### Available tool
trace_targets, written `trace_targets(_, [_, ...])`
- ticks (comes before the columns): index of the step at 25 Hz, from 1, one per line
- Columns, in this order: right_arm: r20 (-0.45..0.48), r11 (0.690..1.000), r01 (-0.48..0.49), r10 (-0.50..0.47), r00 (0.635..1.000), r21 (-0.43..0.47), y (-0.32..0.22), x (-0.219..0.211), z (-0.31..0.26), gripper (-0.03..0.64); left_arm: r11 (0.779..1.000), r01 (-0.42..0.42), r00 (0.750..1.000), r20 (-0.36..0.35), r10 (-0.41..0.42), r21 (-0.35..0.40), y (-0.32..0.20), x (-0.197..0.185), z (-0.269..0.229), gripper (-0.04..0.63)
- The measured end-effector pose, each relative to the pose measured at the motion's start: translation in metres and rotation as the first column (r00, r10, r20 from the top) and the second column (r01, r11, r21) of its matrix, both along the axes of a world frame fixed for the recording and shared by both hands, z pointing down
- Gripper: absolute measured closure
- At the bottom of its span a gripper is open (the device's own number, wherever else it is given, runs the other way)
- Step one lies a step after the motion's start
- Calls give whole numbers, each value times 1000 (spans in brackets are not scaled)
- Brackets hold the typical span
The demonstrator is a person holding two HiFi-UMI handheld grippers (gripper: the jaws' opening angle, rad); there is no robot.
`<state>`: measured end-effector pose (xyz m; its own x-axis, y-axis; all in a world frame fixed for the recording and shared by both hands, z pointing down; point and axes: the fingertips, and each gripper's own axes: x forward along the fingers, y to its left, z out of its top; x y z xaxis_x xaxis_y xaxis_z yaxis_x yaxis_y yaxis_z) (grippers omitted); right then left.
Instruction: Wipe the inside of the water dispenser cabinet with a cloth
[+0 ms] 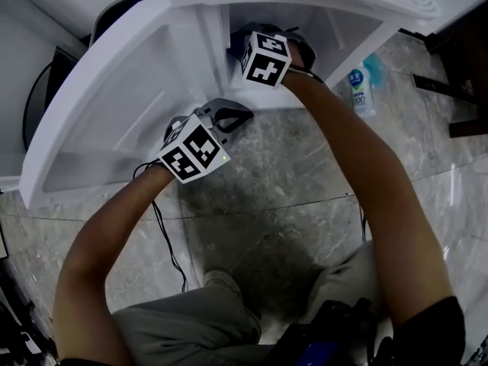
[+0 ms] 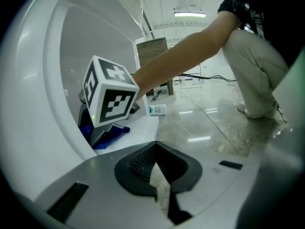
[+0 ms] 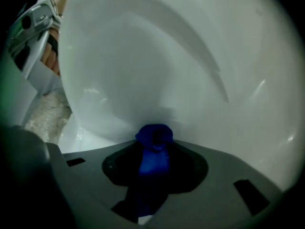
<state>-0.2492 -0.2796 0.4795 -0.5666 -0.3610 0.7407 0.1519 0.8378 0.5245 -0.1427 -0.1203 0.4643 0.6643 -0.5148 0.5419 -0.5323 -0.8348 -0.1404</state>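
Observation:
The white water dispenser cabinet [image 1: 320, 21] stands open, its door [image 1: 114, 105] swung out to the left. My right gripper reaches into the opening; in the head view only its marker cube [image 1: 265, 58] shows and the jaws are hidden. The right gripper [image 3: 153, 138] is shut on a bunched blue cloth [image 3: 153, 149] that sits close to the curved white inner wall [image 3: 167, 66]. My left gripper [image 1: 229, 117] hovers just outside by the door, shut with nothing between its fingers. From the left gripper [image 2: 155, 149] I see the right cube [image 2: 109, 97] and the blue cloth [image 2: 107, 135] under it.
A small plastic bottle [image 1: 360, 90] lies on the marble floor just right of the cabinet, and the bottle [image 2: 157, 109] also shows past the cabinet's lower edge. A black cable [image 1: 164, 235] trails over the floor. Dark furniture [image 1: 457, 67] stands at far right. The person's knees fill the lower frame.

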Motion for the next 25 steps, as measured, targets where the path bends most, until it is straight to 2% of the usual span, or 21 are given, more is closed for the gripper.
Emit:
trace_targets(2, [2, 997, -44, 44, 999, 66, -16, -4, 0, 500, 1000, -10, 1000, 8, 10, 1, 1, 2, -1, 589])
trace_targets(4, [16, 991, -96, 95, 995, 95, -25, -7, 0, 500, 1000, -15, 1000, 11, 15, 3, 3, 4, -3, 589])
trace_targets(7, [64, 989, -147, 146, 987, 22, -23, -6, -3, 500, 1000, -24, 1000, 17, 24, 8, 6, 5, -6, 589])
trace_targets(9, [144, 979, -198, 204, 968, -57, -19, 0, -13, 499, 999, -33, 999, 27, 33, 14, 7, 6, -7, 589])
trace_targets(13, [332, 967, -251, 253, 909, -49, -13, 12, -56, 499, 998, -57, 998, 44, 55, 30, 5, 11, -12, 589])
trace_targets(14, [391, 963, -260, 264, 882, -64, -11, 13, -71, 500, 998, -62, 997, 45, 60, 34, 5, 14, -12, 589])
trace_targets(16, [529, 960, -257, 276, 802, -111, -5, 15, -107, 499, 997, -68, 997, 42, 66, 39, 3, 17, -14, 589])
trace_targets(20, [774, 974, -180, 222, 593, -141, 15, 18, -187, 500, 996, -83, 996, 37, 81, 40, 1, 25, -16, 589])
trace_targets(23, [871, 984, -117, 176, 459, -137, 34, 20, -232, 500, 994, -101, 994, 35, 99, 49, 5, 36, -19, 589])
trace_targets(25, [902, 978, -105, 209, 377, -183, 38, 22, -249, 500, 991, -123, 992, 39, 120, 60, 8, 43, -22, 589])
